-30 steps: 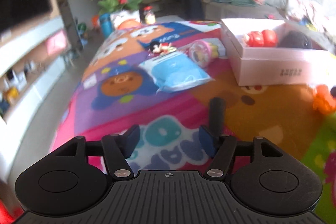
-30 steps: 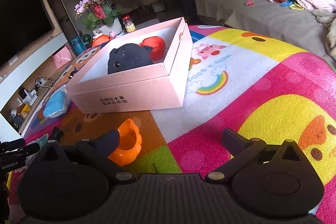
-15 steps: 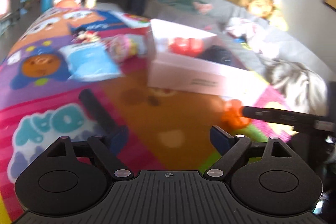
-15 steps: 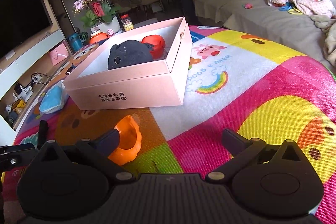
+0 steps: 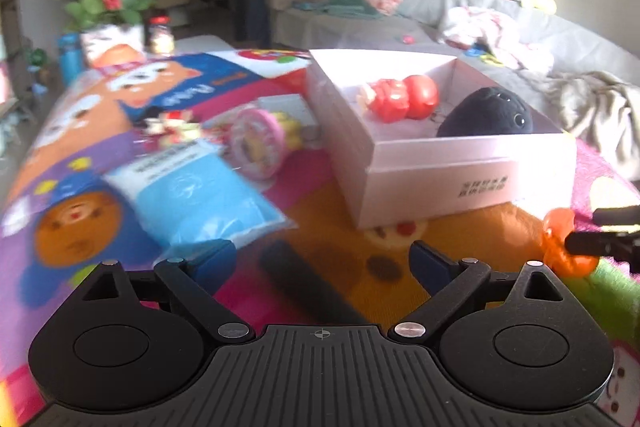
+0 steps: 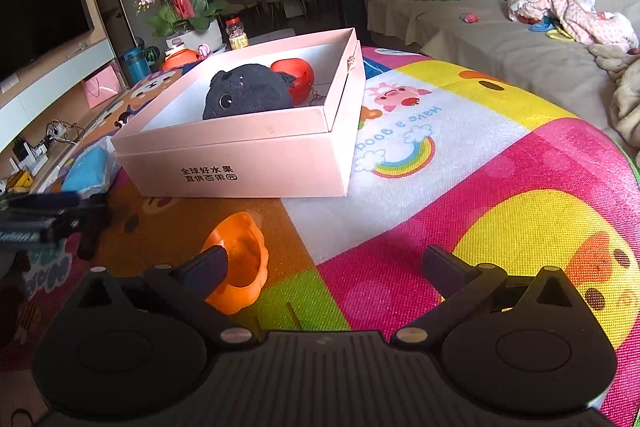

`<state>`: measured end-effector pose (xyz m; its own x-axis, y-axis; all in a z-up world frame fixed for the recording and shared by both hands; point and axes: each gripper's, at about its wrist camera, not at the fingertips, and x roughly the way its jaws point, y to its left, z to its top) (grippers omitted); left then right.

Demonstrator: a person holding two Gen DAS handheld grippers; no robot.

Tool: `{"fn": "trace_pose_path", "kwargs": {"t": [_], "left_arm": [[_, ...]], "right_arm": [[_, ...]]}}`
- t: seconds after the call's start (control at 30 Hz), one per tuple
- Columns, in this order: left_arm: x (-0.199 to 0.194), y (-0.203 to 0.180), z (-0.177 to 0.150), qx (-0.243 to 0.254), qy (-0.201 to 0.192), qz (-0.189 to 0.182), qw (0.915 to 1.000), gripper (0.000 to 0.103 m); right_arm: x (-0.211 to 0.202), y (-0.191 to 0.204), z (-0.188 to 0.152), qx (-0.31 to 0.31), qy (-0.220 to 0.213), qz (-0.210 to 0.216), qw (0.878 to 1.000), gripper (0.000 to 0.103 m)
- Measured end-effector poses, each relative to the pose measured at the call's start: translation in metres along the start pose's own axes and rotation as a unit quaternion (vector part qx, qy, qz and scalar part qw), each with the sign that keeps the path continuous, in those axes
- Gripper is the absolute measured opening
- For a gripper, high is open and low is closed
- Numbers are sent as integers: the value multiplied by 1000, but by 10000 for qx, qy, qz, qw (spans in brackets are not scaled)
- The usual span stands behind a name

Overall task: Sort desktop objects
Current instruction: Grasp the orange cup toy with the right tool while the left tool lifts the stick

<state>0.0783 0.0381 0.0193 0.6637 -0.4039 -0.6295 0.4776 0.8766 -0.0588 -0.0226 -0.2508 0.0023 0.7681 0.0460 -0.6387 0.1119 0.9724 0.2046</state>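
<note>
Left gripper [image 5: 322, 261]: jaws spread wide, having just been opening, nothing pinched; a dark stick-shaped object [image 5: 308, 285] lies on the play mat [image 5: 460, 239] between them, untouched by either finger. Right gripper [image 6: 326, 263]: jaws spread, empty; an orange cup-like toy [image 6: 240, 263] sits on the mat just past its left finger, contact uncertain. Beyond, the pink box [image 6: 256, 163] stands open on the mat, holding a black plush toy [image 6: 248, 93] and a red toy [image 6: 296, 77]. Left of the box lie a blue packet [image 5: 196, 199] and a pink round toy [image 5: 258, 143]. A sofa [image 6: 500, 39] stands farthest back.
</note>
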Motion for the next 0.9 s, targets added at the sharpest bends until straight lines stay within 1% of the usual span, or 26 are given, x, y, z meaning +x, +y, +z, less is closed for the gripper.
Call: {"fn": "trace_pose_path", "kwargs": {"t": [0.1, 0.2, 0.33, 0.43, 0.47, 0.53, 0.67, 0.73, 0.77, 0.83, 0.87, 0.9], "left_arm": [[11, 0, 0, 4, 16, -440, 9990, 97], [4, -5, -8, -15, 82, -818, 9966, 97], [-24, -19, -30, 62, 136, -1010, 9948, 97], [-47, -29, -47, 68, 185, -1168, 9930, 99], [-53, -33, -51, 96, 185, -1165, 9930, 99], [-60, -40, -57, 106, 203, -1049, 9942, 99], [-65, -52, -60, -228, 206, -736, 9968, 99], [-62, -60, -58, -374, 214, -461, 9980, 99], [-62, -64, -58, -356, 219, -315, 9986, 99], [-60, -72, -59, -208, 212, 20, 9996, 89], [-60, -75, -60, -125, 215, 203, 9995, 79], [-59, -77, -61, -61, 231, 343, 9991, 80]], "right_arm": [[-1, -2, 0, 29, -12, 30, 10000, 103], [0, -1, 0, 6, 0, 23, 10000, 103], [0, 1, 0, -68, 38, 0, 10000, 103], [2, 4, 1, -229, 110, -74, 9997, 103], [2, 5, 0, -267, 126, -97, 9995, 103], [3, 7, 1, -315, 146, -135, 9993, 103], [4, 9, 1, -385, 168, -193, 9989, 103], [4, 10, 0, -406, 172, -208, 9988, 103], [4, 10, 0, -414, 174, -214, 9988, 103], [4, 11, -1, -433, 177, -228, 9986, 103], [4, 11, 0, -439, 179, -231, 9986, 103], [4, 11, 0, -446, 181, -231, 9986, 103]]}}
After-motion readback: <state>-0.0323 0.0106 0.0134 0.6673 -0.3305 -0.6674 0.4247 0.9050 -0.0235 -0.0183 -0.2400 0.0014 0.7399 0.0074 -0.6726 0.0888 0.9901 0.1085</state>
